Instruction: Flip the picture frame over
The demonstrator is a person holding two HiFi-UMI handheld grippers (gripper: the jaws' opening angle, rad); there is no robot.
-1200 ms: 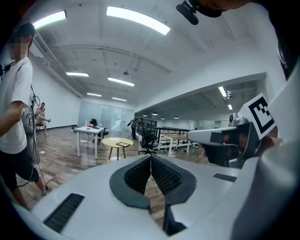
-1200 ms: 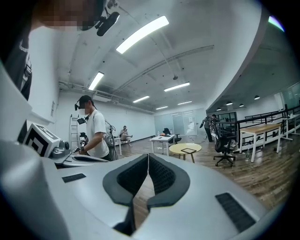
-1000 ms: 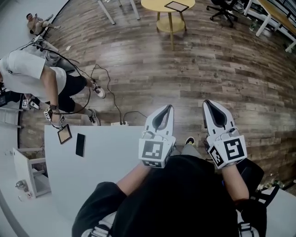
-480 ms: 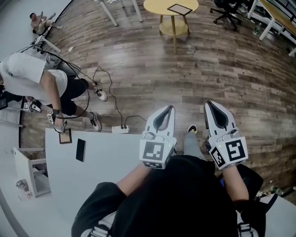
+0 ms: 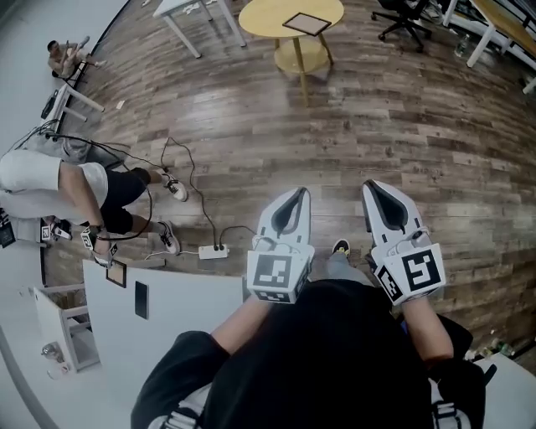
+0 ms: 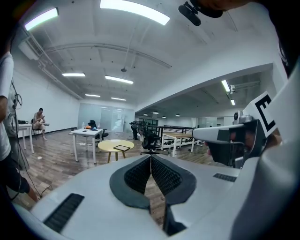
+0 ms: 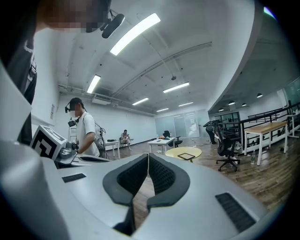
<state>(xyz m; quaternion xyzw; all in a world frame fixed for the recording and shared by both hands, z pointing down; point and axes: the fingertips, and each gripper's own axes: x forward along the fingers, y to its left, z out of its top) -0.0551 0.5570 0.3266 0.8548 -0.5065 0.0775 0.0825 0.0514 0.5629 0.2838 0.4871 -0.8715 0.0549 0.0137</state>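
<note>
The frame (image 5: 308,23) lies flat on the round yellow table (image 5: 260,18) at 12 o'clock in your head view, well apart from both grippers, with bare wood floor (image 5: 352,126) between; it shows a dark middle inside a pale border, and which face is up you cannot tell from here. Its long axis runs roughly 9 to 3 across your line of approach, tipped slightly towards 10 to 4, so a long edge faces you.

From the left gripper (image 5: 295,201) the frame sits at about 12 o'clock; from the right gripper (image 5: 378,194) at about 11. Both point ahead and toe inward a little; the left gripper view has the frame (image 6: 122,147) at 11 of its jaws, the right gripper view has it (image 7: 186,156) at 1. Neither hand is clearly nearer, though the left looks a touch more in line.

Both pairs of jaws are pressed together on nothing; I judge you must close the gap and spread them before taking an edge.

An office chair (image 5: 406,18) stands at 3 o'clock of the table; another person (image 5: 50,180) bends at a white desk (image 5: 193,302) at your 9.
</note>
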